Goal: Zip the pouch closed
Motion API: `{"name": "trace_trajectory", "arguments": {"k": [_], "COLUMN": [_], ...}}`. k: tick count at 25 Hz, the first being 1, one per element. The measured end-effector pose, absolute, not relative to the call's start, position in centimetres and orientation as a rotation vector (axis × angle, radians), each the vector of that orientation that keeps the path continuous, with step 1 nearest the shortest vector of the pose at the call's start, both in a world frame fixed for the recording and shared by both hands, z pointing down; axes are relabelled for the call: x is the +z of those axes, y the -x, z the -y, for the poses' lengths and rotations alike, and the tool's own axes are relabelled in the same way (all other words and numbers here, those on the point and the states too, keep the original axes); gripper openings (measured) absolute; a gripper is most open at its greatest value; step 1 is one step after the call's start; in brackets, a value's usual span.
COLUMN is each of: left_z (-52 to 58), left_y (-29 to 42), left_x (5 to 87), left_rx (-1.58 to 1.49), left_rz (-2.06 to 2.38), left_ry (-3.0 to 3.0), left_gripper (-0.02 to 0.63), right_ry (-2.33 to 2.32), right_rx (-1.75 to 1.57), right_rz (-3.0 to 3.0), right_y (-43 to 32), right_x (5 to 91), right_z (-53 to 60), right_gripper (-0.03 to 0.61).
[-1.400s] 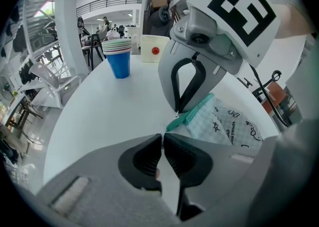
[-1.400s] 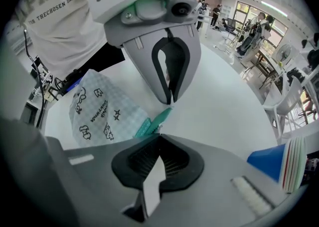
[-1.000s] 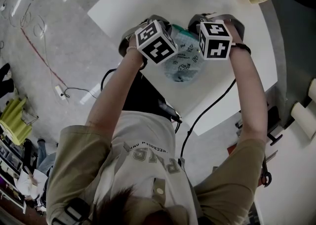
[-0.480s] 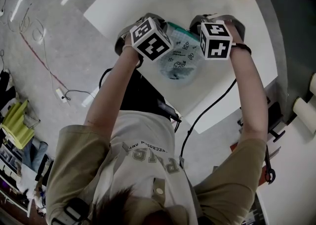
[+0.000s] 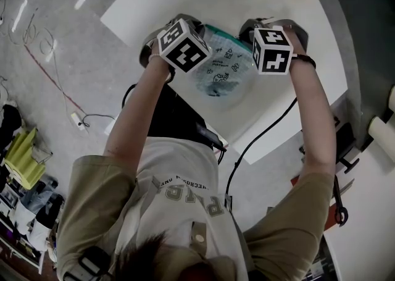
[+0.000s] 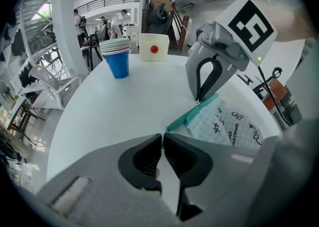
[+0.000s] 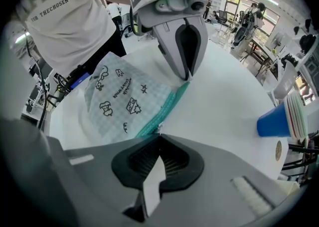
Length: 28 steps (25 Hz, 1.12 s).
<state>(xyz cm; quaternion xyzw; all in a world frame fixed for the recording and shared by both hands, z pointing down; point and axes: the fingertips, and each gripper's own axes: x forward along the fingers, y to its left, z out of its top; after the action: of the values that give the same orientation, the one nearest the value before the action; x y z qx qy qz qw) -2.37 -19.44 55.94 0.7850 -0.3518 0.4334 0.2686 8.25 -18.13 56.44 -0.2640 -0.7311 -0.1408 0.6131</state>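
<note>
Head view: pouch [image 5: 222, 75] lies flat on the white surface [image 5: 296, 8], near its front edge and between the two marker cubes. Printed checked face is up, with the teal zip band [image 5: 229, 34] along the far edge.

Left gripper view: left hand-held gripper [image 6: 162, 138] has its jaws pressed together on a thin pale sliver at the pouch's end. The teal band begins just past the tips and runs away toward the other tool. Judgement: this is the anchor, pinning the end so the band stays taut and the pouch does not slide along with the slider.

Right gripper view: right hand-held gripper [image 7: 159, 133] also has its jaws together. A small pale zip pull [image 7: 159, 128] is nipped at the very tips, right on the teal band. Judgement: this is the working side, and it draws the pull along the band.

Each tool stands steeply over the band, at opposite ends of the stretch that shows. The pouch body spreads toward the person, clear of both tips.

Cannot tell from these views how much of the zip is already shut.

Blue cup stack [image 6: 118, 57] and a cream box [image 6: 153, 47] sit well apart at the far side.
</note>
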Motion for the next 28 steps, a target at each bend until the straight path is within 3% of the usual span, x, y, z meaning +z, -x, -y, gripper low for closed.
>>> {"name": "trace_trajectory", "arguments": {"k": [28], "left_z": [19.9], "left_y": [2.0], "left_x": [56.3], "left_rx": [1.176], "left_rz": [0.962], "left_ry": [-2.099], "left_gripper": [0.034], "right_ry": [0.581], "right_rx": [-0.275], "right_rz": [1.670], "right_y": [-12.1], "right_x": [56.8], "right_z": [17.6], "right_gripper": [0.002]}}
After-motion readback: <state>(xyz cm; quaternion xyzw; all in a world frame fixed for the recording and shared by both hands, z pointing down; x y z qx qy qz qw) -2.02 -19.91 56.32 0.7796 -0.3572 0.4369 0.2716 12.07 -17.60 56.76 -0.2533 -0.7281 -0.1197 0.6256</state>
